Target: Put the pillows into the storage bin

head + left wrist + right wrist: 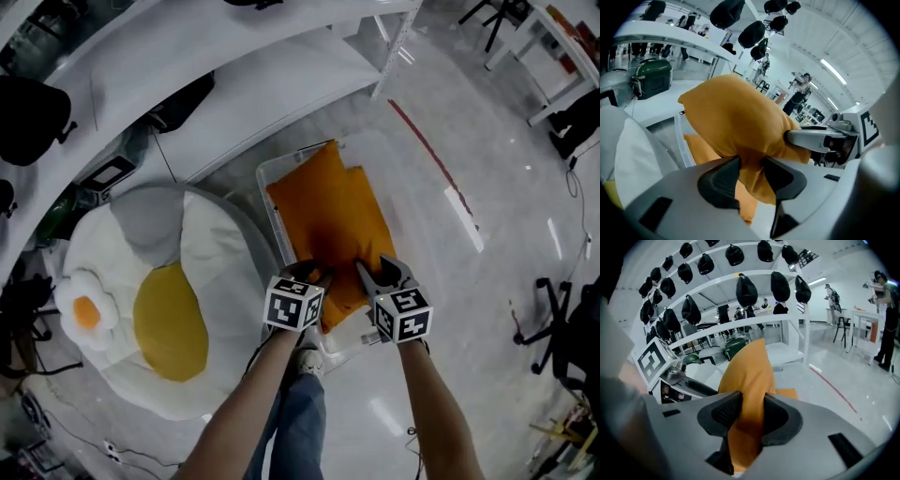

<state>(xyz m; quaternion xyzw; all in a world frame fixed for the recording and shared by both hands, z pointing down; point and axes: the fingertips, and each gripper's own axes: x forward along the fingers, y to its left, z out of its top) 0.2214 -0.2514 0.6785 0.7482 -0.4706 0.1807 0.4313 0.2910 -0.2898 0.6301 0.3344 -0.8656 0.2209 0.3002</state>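
An orange pillow (333, 230) hangs over a clear storage bin (267, 199) on the floor. Both grippers hold its near edge. My left gripper (314, 278) is shut on the pillow's near left corner, with the fabric (740, 122) bunched between its black pads (751, 166). My right gripper (375, 274) is shut on the near right corner, pinching a fold of the orange cloth (750, 371) between its jaws (752, 411). A second orange pillow (696, 146) lies lower in the bin (680, 140), partly hidden under the held one.
A big fried-egg cushion (169, 323) and a small egg pillow (84, 309) lie left of the bin. White shelving (234, 84) runs behind the bin, with a green case (651, 77) on it. My shoe (307, 361) stands at the bin's near end. A red floor line (422, 141) runs to the right.
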